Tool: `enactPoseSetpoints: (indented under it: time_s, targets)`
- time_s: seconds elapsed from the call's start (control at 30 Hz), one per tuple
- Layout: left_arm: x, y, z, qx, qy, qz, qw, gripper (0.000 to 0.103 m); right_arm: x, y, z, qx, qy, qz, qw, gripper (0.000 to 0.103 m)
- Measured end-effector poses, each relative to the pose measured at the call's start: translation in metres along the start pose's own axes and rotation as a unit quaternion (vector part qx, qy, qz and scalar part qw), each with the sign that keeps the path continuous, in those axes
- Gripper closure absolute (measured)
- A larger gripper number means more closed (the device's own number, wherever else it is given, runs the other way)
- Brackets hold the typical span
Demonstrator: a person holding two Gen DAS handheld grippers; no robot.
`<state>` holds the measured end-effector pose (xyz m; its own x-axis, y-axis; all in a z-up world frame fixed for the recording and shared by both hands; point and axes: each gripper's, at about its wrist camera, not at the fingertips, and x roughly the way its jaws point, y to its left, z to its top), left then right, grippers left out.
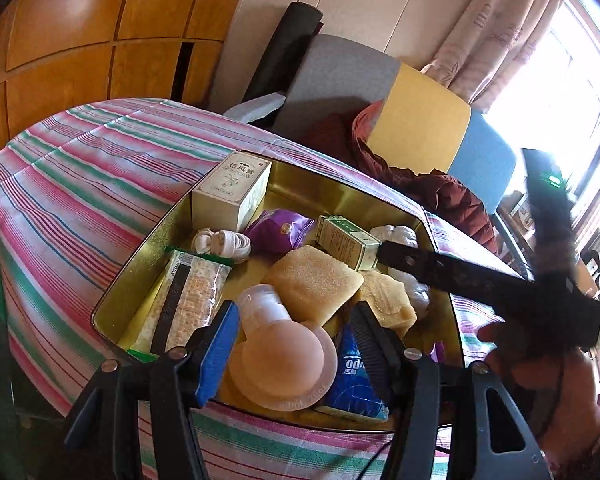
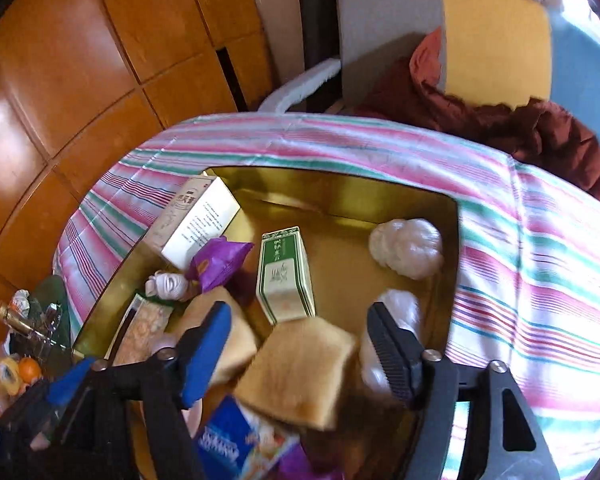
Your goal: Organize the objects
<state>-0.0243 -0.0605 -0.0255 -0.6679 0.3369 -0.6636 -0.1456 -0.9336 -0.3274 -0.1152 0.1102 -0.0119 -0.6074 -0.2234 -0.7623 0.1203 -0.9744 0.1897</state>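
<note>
Gold tin [image 2: 340, 192] on pink-green striped cloth [image 2: 540, 240].

I see bare floor in the gold tin [image 2: 340, 196] only toward twelve o'clock, between the green box [image 2: 286, 276] and the white bundle [image 2: 408, 248]. Toward nine, the tall white box [image 2: 200, 220], purple packet [image 2: 220, 262] and cracker pack [image 2: 144, 328] crowd the wall. A yellow sponge [image 2: 300, 368] lies loose between my right fingers [image 2: 392, 356]. The striped surface [image 2: 540, 280] at three is open.
</note>
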Motion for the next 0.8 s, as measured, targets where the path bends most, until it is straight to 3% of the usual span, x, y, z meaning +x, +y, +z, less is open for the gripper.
enactPoseSetpoints:
  time_s: [0.27,0.5,0.67,0.8]
  targets:
    - [-0.011,-0.013,0.000,0.018,-0.001,0.028,0.9995,0.044,-0.041,0.002,-0.022,-0.013,-0.038,-0.032,0.999,0.024]
    - [-0.023,-0.019,0.002,0.035,-0.013,0.064,0.9973,0.044,-0.062,0.002,-0.036,-0.008,-0.020,-0.063,0.998,0.016]
    - [-0.030,-0.018,0.004,0.040,-0.018,0.076,0.9961,0.044,-0.072,0.004,-0.043,-0.006,-0.017,-0.071,0.997,0.003]
    - [-0.036,-0.020,0.006,0.049,-0.022,0.088,0.9946,0.044,-0.079,0.010,-0.045,-0.010,-0.019,-0.079,0.997,0.000]
